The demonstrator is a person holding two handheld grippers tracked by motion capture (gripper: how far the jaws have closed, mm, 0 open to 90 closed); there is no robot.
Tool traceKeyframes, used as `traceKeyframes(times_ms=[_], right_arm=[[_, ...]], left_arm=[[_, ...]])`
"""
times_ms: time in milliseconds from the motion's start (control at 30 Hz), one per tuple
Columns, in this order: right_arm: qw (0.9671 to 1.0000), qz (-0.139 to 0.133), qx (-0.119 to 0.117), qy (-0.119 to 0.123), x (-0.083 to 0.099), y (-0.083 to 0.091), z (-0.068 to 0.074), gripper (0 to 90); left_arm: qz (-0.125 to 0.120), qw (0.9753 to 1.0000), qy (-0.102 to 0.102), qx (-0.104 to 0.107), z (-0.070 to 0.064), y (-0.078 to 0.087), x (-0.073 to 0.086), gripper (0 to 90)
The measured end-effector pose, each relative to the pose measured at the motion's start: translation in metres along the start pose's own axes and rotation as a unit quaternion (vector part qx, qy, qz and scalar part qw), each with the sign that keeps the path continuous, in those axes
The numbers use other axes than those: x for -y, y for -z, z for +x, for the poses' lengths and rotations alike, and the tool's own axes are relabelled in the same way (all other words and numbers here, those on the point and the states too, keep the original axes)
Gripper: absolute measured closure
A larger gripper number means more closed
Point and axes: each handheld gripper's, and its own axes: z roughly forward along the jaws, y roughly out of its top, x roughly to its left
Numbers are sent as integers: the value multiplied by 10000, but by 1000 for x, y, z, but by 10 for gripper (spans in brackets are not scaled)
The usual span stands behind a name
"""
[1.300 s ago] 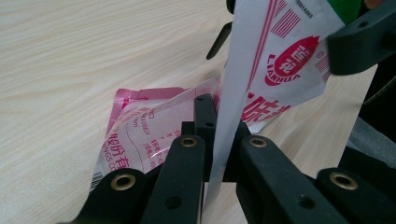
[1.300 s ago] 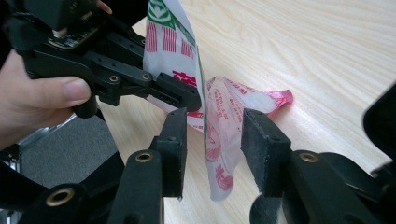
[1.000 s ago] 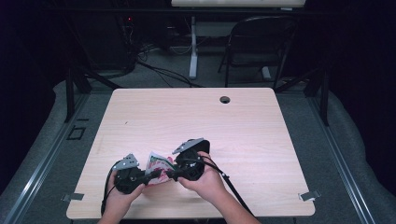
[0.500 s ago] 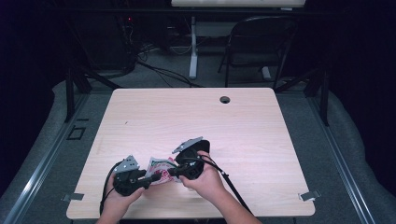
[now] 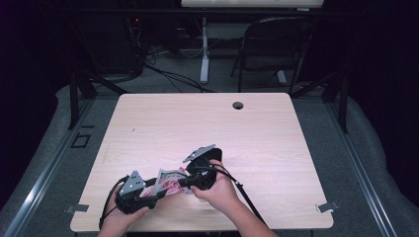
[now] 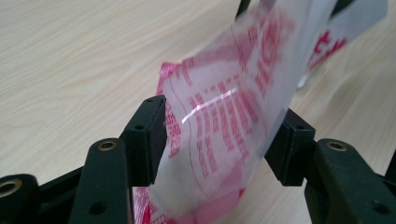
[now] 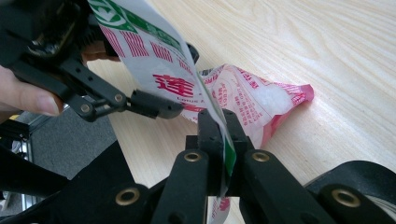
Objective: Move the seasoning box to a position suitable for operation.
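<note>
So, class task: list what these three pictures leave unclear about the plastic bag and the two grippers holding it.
1. Plastic bag, high view: too small to read; both grippers cover its ends.
2. Red print on it, left gripper view: blurred, and the top edge cuts the bag off.
3. Left gripper: the film hides whether both fingers press it.
4. Right gripper: the clamped bag edge hides its finger pads.

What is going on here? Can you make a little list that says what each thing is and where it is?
thing held: plastic bag with red print, white grains inside
left gripper: jaws apart, one on each side of the bag
right gripper: jaws pinched shut on the bag's edge
bag position: between both grippers, one corner resting on the table
table: light wood, round hole near far edge
behind table: black chair
</note>
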Motion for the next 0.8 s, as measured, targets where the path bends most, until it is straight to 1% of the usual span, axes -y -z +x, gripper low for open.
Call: traceKeyframes(times_ms=[100,167,233,300,367,400,467,533,633,700,733,767,800], right_arm=[[10000,-4,1,-23,0,0,0,900],[10000,-4,-4,-31,0,0,0,900],[10000,-10,-8,-27,0,0,0,900],[10000,-6,-9,-30,0,0,0,900],[10000,2,-7,-22,0,0,0,900],[10000,-17,9,-31,0,0,0,900],[10000,-23,13,-27,0,0,0,900],[10000,-19,14,-29,0,0,0,900],[10000,-20,0,-31,0,0,0,900],[9999,-99,-20,-97,1,-1,0,900],[10000,-29,-29,-48,1,0,-1,900],[10000,-40,-22,-59,1,0,-1,900],[10000,-39,-21,-55,1,0,-1,900]], left_arm=[[116,9998,-122,-78,0,-5,2,437],[131,9998,-86,-82,1,-8,4,428],[217,9998,-24,14,3,-12,7,428],[218,9997,-99,1,4,-14,9,421],[198,9998,-38,15,6,-15,9,409],[179,9998,26,16,6,-15,10,401],[187,9998,47,17,7,-16,11,381],[142,9998,127,16,7,-18,12,365],[103,9998,177,23,7,-19,13,353],[111,9999,73,18,7,-20,14,350],[110,9999,57,21,7,-20,14,350],[82,10000,22,20,7,-21,15,349],[72,10000,39,16,7,-20,16,345]])
